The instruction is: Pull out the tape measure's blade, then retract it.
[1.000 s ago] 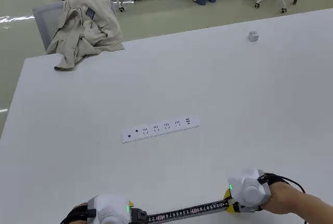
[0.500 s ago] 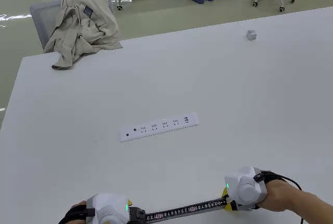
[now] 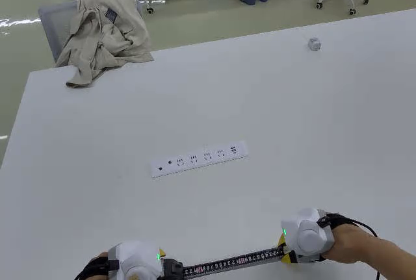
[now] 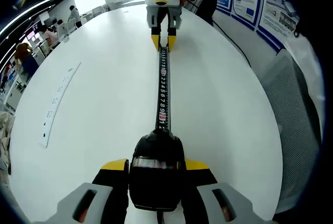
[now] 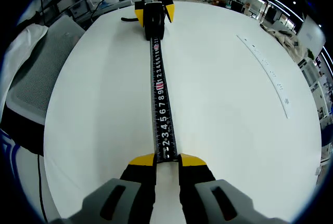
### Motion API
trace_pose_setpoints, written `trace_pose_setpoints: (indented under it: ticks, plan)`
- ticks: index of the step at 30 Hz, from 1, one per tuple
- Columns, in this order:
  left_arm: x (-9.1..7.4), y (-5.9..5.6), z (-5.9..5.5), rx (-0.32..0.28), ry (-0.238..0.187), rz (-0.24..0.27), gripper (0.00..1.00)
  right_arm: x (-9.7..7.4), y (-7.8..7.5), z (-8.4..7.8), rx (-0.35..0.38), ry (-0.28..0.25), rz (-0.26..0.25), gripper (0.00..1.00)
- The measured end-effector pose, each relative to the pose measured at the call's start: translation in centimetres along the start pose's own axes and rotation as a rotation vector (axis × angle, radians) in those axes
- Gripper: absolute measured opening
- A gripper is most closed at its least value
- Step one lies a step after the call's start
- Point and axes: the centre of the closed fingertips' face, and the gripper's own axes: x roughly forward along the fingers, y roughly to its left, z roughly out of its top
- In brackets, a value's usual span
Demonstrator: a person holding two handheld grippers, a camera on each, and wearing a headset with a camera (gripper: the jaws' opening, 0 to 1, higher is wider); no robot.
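The black tape measure case (image 4: 156, 169) sits between the yellow-tipped fingers of my left gripper (image 4: 156, 167), which is shut on it. Its black blade (image 4: 163, 86) with white numerals runs straight across the white table to my right gripper (image 5: 166, 159), shut on the blade's end. In the head view the left gripper (image 3: 170, 269) is at the bottom edge, the right gripper (image 3: 284, 252) to its right, and the blade (image 3: 233, 263) spans between them. From the right gripper view the blade (image 5: 158, 94) leads to the case (image 5: 152, 18) in the far left gripper.
A white power strip (image 3: 199, 158) lies mid-table. A small crumpled white ball (image 3: 314, 44) rests far right. A beige jacket (image 3: 101, 36) hangs over a chair at the table's far left corner. A grey mesh chair (image 5: 39, 73) stands by the near edge.
The blade has lengthened slightly as the two grippers moved a little farther apart. The head camera also shifted a little.
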Motion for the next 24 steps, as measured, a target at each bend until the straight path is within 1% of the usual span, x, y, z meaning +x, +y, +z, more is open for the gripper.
trace_pose_setpoints:
  ticks: [7, 10, 13, 16, 18, 19, 23, 24]
  plan:
    - [-0.09, 0.03, 0.03, -0.018, -0.008, 0.010, 0.37, 0.13, -0.19, -0.17, 0.021, 0.002, -0.012, 0.18]
    - [-0.24, 0.15, 0.06, -0.050, -0.023, 0.015, 0.38, -0.01, -0.32, -0.11, 0.029, 0.001, -0.022, 0.19]
    - [-0.52, 0.15, 0.12, -0.066, -0.034, 0.017, 0.39, -0.02, -0.38, -0.15, 0.039, 0.002, -0.025, 0.20]
    - [-0.57, 0.29, -0.03, -0.088, -0.034, 0.030, 0.41, -0.07, -0.52, -0.22, 0.069, 0.001, -0.034, 0.21]
    - [-0.64, 0.28, -0.20, -0.093, -0.031, 0.035, 0.41, -0.22, -0.82, -0.21, 0.083, -0.003, -0.056, 0.24]
    - [-0.68, 0.30, -0.25, -0.098, -0.032, 0.038, 0.42, -0.14, -0.88, -0.33, 0.095, -0.005, -0.058, 0.25]
    - [-0.82, 0.10, -0.45, -0.129, -0.038, 0.044, 0.44, -0.14, -0.79, -0.37, 0.117, -0.014, -0.063, 0.24]
    - [-0.80, 0.09, -0.45, -0.138, -0.046, 0.045, 0.46, -0.15, -0.74, -0.37, 0.122, -0.014, -0.063, 0.23]
